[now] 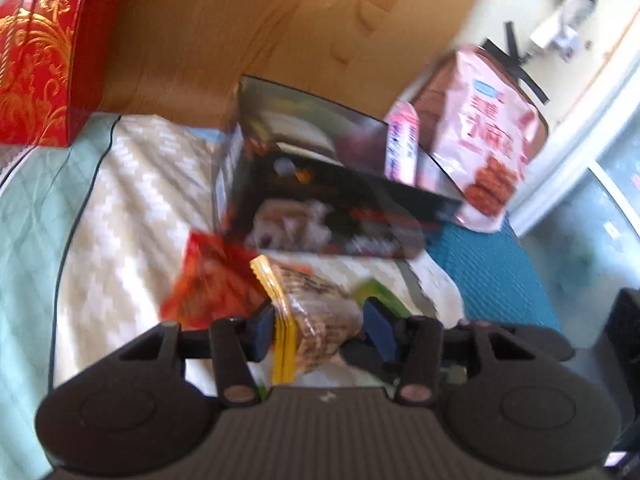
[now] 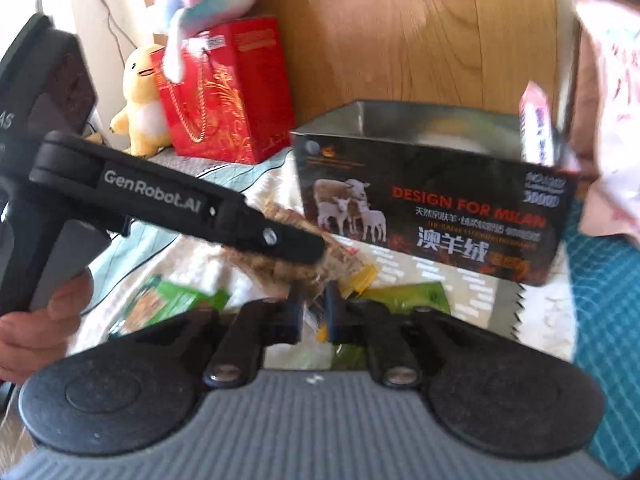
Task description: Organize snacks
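Both grippers clamp one snack pack (image 1: pixel 316 312) you hold above the quilt (image 1: pixel 132 184): left gripper (image 1: pixel 320 330), right gripper (image 2: pixel 313 316). Clear wrapper, yellow crimped edge, brown contents; box (image 2: pixel 432 208) just beyond.

Snack packets (image 1: pixel 308 300) before box (image 1: pixel 332 216)

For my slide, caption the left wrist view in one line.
Left gripper clamps a yellow-edged snack pack above the bedspread, facing the open black box and pink bag.
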Action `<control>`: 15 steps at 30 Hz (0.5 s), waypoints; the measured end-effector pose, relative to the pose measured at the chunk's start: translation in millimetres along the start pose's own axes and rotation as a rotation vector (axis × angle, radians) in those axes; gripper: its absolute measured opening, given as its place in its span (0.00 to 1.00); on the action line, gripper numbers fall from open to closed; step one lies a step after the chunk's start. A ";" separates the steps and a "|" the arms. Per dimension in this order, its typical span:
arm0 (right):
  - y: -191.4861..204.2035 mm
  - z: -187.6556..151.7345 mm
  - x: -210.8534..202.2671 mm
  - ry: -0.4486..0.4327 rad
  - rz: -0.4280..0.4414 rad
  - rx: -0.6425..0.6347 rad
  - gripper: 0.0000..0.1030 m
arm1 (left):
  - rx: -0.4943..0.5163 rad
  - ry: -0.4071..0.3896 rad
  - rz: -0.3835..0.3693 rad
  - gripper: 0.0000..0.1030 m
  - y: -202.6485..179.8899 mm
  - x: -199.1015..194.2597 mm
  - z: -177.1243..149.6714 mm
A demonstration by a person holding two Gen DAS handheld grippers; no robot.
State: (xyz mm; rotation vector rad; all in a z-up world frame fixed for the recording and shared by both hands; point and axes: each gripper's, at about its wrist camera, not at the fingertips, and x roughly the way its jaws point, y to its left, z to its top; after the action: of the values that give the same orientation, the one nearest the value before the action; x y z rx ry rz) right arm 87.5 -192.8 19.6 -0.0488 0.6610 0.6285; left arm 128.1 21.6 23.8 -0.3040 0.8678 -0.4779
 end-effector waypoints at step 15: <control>69.2 -99.0 -97.0 -0.051 0.087 -0.049 0.26 | 0.141 -0.008 -0.038 0.47 -28.0 -82.6 -142.0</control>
State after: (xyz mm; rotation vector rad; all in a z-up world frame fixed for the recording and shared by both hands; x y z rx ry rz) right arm -65.9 -211.1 8.3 -0.0500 0.6010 0.7275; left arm -37.0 31.5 3.2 -0.1933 0.8172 -0.5696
